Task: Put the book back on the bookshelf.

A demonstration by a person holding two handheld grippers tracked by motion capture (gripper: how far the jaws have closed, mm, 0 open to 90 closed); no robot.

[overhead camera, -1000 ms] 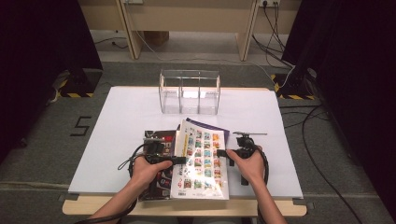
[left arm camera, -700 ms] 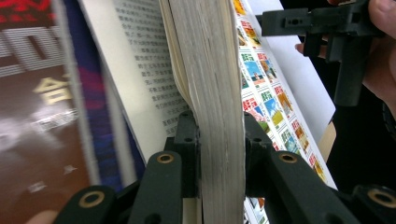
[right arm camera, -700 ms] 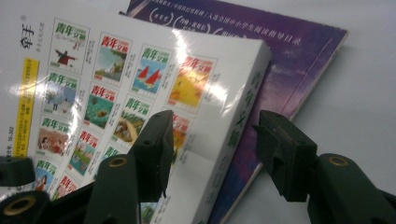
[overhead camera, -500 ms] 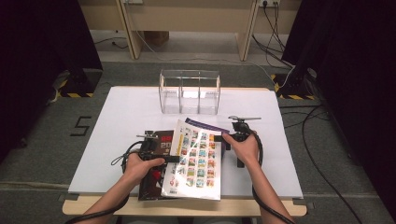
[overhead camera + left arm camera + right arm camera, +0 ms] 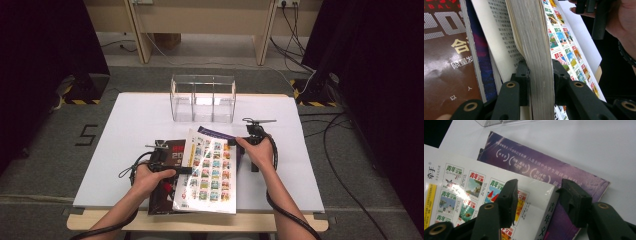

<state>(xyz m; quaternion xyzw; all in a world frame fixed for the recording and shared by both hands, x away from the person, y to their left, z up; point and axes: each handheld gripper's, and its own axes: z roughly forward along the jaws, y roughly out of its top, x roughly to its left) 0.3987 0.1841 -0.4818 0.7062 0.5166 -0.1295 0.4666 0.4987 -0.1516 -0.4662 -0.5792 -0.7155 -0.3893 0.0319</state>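
Books lie stacked at the near edge of the white surface [image 5: 130, 125], and the thick white-covered book [image 5: 210, 172], its back printed with rows of small colourful cover pictures, serves as the landmark here. Nearest, the left gripper [image 5: 540, 82] is clamped on that book's page edge, one pad on each side of the thick block of pages, at the book's left side in the high view [image 5: 172, 170]. Under the book and to its left lies a dark red book [image 5: 167, 172] with large pale lettering, flat on the surface. Beneath the book's far right corner a purple book [image 5: 554, 175] sticks out, also flat. At that far right corner is the right gripper [image 5: 537, 195], seen in the high view at [image 5: 239, 142]; its jaws stand apart across the book's spine corner, one over the cover, the other over the purple book, and I cannot tell whether the pads press. Beyond the book, well apart, a clear box with compartments [image 5: 202, 97] stands upright.
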